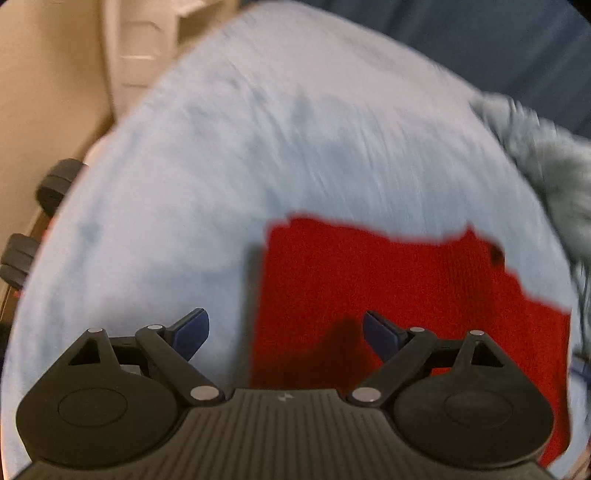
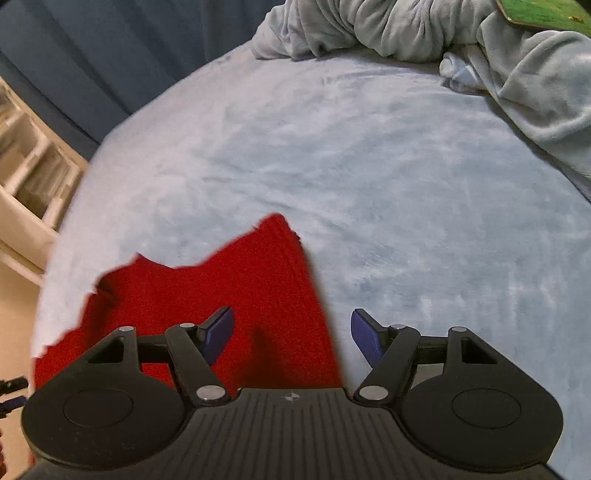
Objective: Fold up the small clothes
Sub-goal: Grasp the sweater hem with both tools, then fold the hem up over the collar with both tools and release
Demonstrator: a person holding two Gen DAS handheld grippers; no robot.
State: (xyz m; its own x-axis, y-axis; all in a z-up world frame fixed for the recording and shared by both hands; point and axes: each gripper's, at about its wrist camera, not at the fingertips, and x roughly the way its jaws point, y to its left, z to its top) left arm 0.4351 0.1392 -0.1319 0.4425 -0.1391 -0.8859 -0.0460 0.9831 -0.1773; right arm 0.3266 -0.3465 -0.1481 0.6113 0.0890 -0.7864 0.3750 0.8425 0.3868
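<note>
A small red knit garment lies flat on a pale blue fleece blanket. My left gripper hovers over the garment's left edge, its blue fingers spread wide with nothing between them. In the right wrist view the same red garment lies at lower left, its right edge running between the jaws. My right gripper is open above that edge and the blanket, holding nothing. The left wrist view is blurred.
A crumpled grey-blue blanket is heaped at the far side, with a green object on top. White shelving stands beyond the bed's left edge. Dark wheels show at far left. A dark blue curtain hangs behind.
</note>
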